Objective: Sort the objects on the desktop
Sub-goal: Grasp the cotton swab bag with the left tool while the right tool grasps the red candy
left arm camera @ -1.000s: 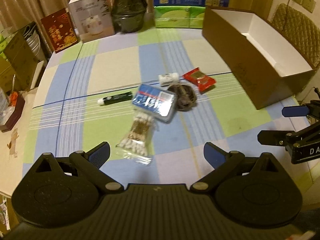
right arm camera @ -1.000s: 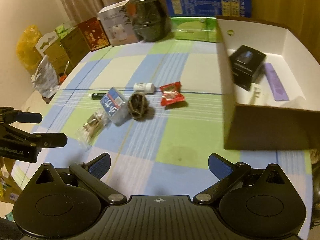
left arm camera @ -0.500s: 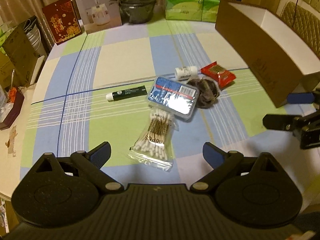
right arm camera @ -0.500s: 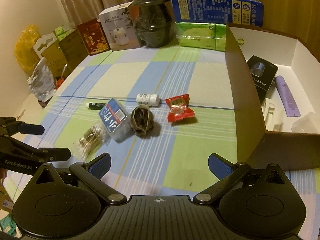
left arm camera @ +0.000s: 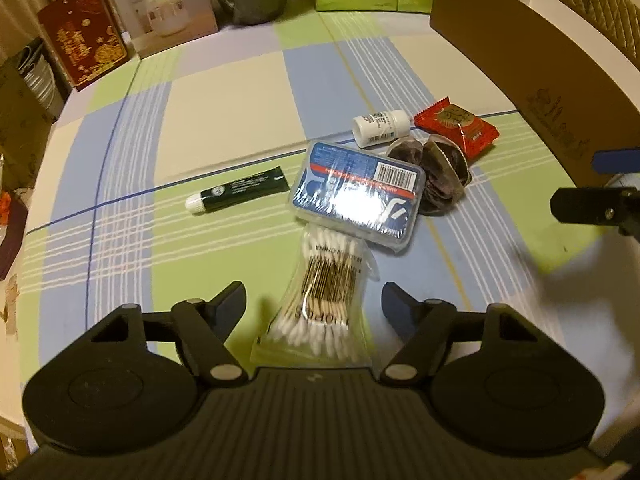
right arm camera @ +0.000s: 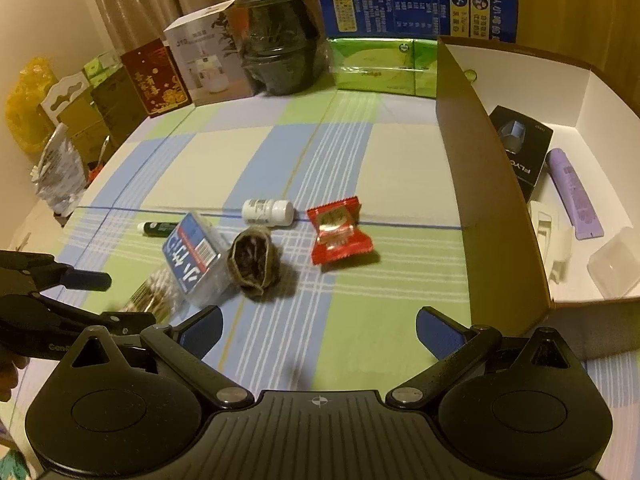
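A clear bag of cotton swabs [left arm camera: 320, 300] lies between the open fingers of my left gripper [left arm camera: 314, 302]. Behind it lie a blue plastic case [left arm camera: 356, 192], a dark green tube [left arm camera: 238, 192], a white pill bottle [left arm camera: 382, 126], a dark mesh pouch [left arm camera: 440, 172] and a red snack packet [left arm camera: 458, 124]. My right gripper [right arm camera: 320, 328] is open and empty, short of the mesh pouch [right arm camera: 254, 262] and the red packet [right arm camera: 338, 232]. The brown cardboard box [right arm camera: 464, 168] stands at the right, holding a black box [right arm camera: 520, 148] and a purple tube [right arm camera: 574, 192].
Along the table's back edge stand a white appliance box [right arm camera: 200, 60], a red box [right arm camera: 154, 76], a dark jar [right arm camera: 280, 48], green tissue packs [right arm camera: 380, 64] and a blue carton [right arm camera: 416, 12]. Bags and cartons crowd the left edge [right arm camera: 60, 152].
My left gripper has moved forward and down until the cotton swab bag lies between its fingers. My right gripper has moved forward towards the objects. Both stayed open.
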The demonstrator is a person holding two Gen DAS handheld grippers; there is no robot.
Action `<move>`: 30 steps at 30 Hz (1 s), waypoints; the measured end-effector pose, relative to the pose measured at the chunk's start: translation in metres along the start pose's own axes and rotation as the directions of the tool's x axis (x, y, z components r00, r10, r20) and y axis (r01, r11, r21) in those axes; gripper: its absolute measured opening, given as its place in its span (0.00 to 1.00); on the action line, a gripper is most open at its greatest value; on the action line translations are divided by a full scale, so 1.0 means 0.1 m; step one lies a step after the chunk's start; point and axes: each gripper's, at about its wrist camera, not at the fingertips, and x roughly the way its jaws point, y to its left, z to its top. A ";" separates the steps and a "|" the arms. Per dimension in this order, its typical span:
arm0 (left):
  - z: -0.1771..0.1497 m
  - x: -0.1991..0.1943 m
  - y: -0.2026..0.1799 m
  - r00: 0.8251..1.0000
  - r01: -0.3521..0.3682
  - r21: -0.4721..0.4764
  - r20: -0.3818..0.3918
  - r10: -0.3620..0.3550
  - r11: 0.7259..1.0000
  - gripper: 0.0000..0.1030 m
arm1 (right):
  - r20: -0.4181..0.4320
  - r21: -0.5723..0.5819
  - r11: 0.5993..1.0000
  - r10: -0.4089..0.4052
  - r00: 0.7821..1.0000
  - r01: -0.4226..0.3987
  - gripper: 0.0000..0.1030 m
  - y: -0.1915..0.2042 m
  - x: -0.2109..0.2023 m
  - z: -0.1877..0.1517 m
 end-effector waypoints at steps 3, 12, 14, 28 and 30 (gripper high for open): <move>0.03 0.10 0.02 1.000 0.010 0.007 -0.021 -0.010 1.000 0.54 | -0.012 0.034 0.999 0.003 1.000 -0.003 0.98 -0.04 0.05 0.03; 0.03 0.20 0.20 0.999 0.019 -0.019 -0.033 -0.019 1.000 0.28 | -0.029 0.038 0.999 0.005 1.000 -0.004 0.97 0.05 0.12 0.07; 0.02 0.20 0.27 0.999 0.004 -0.036 -0.034 -0.005 0.999 0.27 | -0.024 0.041 0.999 0.010 1.000 -0.009 0.83 0.08 0.14 0.10; 0.07 0.23 0.78 0.994 -0.100 -0.185 -0.052 0.092 0.978 0.26 | 0.007 -0.032 0.996 -0.082 0.997 0.082 0.48 0.12 0.55 0.54; 0.08 0.25 0.78 0.994 -0.103 -0.193 -0.056 0.094 0.976 0.26 | -0.012 -0.052 0.995 -0.088 0.996 0.087 0.48 0.13 0.66 0.58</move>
